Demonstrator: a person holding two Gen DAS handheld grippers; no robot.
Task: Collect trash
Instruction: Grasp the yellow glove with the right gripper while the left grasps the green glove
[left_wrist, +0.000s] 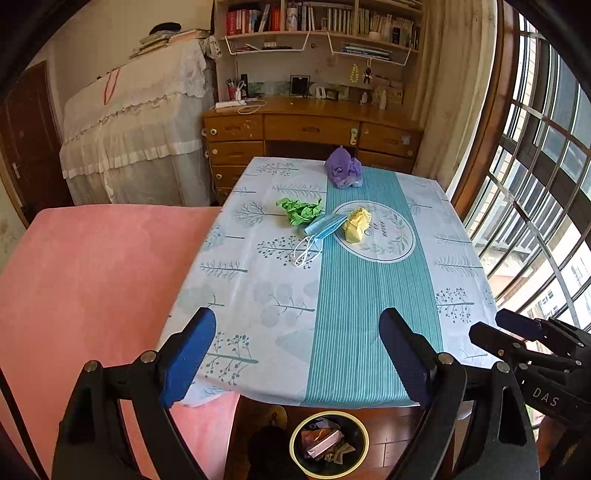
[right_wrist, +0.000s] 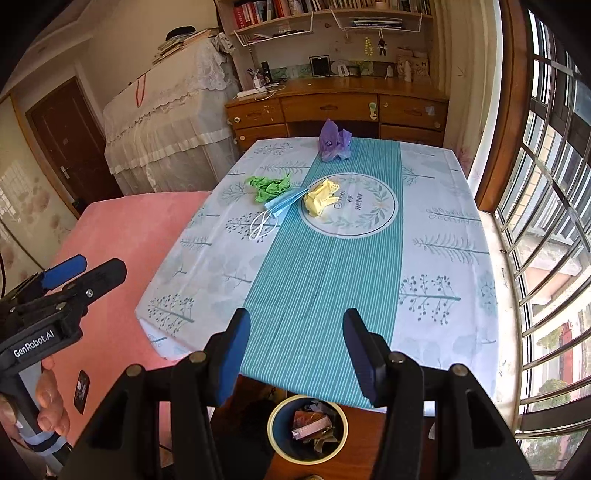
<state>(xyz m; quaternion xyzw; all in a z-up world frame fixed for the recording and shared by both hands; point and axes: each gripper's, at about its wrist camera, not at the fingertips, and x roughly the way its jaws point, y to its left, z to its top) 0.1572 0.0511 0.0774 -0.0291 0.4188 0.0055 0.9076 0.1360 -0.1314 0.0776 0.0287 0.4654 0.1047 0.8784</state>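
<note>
Toward the table's (left_wrist: 458, 258) far edge lies our trash, the mask (left_wrist: 322, 224) probably angled far-right to near-left; both grippers, left (left_wrist: 297, 354) and right (right_wrist: 295, 354), hang back, jaws open and empty.

Left gripper (left_wrist: 297, 354) and right gripper (right_wrist: 297, 350) hover side by side, jaws apart.

Crumpled green paper (left_wrist: 301, 211), blue mask (left_wrist: 323, 224), yellow wad (left_wrist: 357, 224) touching mid-table.
</note>
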